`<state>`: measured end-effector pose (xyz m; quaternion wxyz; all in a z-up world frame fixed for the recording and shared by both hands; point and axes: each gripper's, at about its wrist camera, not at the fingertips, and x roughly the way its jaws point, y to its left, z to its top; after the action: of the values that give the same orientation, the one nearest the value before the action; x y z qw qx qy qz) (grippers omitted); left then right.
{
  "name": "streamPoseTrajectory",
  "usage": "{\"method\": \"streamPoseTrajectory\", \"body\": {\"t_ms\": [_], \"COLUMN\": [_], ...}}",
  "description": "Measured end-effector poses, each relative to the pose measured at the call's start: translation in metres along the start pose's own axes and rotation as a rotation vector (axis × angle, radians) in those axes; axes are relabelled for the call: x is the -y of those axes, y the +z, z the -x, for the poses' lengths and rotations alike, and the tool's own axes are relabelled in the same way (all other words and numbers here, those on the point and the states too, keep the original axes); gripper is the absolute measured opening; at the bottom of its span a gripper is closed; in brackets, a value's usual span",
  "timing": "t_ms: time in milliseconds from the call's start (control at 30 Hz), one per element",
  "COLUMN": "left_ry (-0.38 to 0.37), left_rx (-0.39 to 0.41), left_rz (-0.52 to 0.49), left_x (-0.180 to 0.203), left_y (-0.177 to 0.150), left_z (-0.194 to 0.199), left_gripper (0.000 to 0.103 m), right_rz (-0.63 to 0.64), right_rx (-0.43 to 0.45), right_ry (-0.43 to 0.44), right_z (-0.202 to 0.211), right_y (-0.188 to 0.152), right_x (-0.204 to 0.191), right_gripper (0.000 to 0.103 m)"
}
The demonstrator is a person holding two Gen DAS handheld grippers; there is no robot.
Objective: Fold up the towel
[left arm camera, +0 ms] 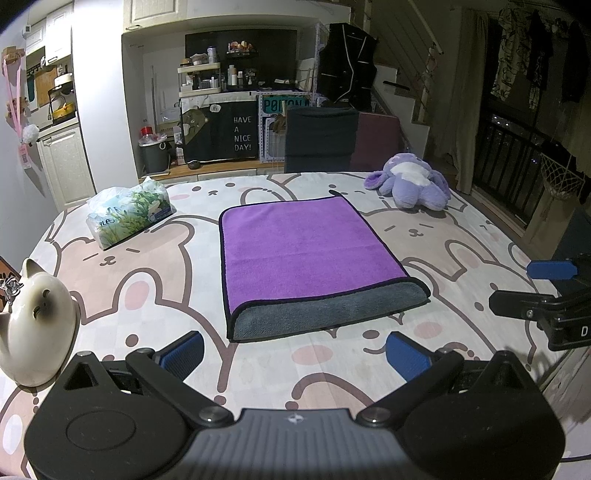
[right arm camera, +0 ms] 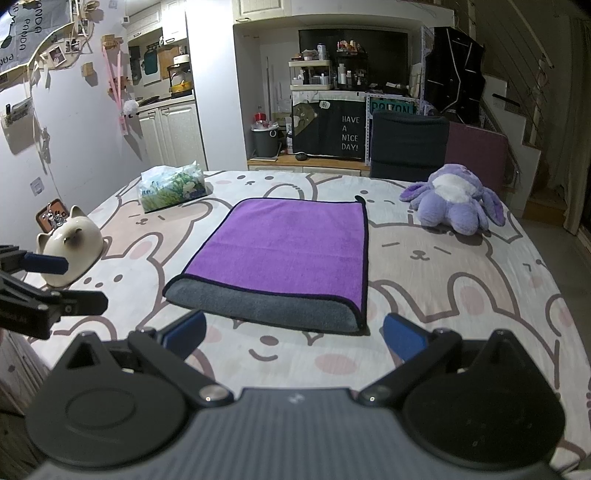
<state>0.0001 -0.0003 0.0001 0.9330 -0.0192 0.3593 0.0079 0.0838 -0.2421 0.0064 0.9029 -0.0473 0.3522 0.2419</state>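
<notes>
Already folded towel point(left arm camera: 314, 251) on table point(left arm camera: 461, 258)

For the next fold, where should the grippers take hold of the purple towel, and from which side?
Probably the two far corners of the towel, approached from its left and right edges. It lies flat, already folded once, with the rounded grey fold nearest both open grippers, so the far hemmed edge is the loose one to carry toward that fold.

Black cloth point(right arm camera: 332, 127) under the shelf reads "HAVE A NICE DAY!"; wall banner point(right arm camera: 26, 33) reads "PANDA".
</notes>
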Motion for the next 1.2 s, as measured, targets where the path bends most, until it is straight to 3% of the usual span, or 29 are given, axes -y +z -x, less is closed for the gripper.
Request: {"method": "streamPoseTrajectory", "body": {"t_ms": [600,767,1200], "left_ry": [0.001,0.009,0.039], "left_rx": [0.002,0.004,0.040], "left_rz": [0.001,0.006,0.015], "left_x": [0.000,0.018,0.006], "left_y": [0.000,0.005,0.013], "left_z": [0.000,-0.001,0.013], "left_gripper": [0.103,0.103,0.103], "right_rz": [0.000,-0.002,-0.013], "right_rx": [0.000,0.003,0.047], "right_ry": [0.001,-0.001,0.000], "right_z": [0.000,0.000,0.006], "right_y": [0.000,0.000,0.003], "right_x": [0.000,0.000,0.001], "right_gripper": [0.103,0.103,0.103]}}
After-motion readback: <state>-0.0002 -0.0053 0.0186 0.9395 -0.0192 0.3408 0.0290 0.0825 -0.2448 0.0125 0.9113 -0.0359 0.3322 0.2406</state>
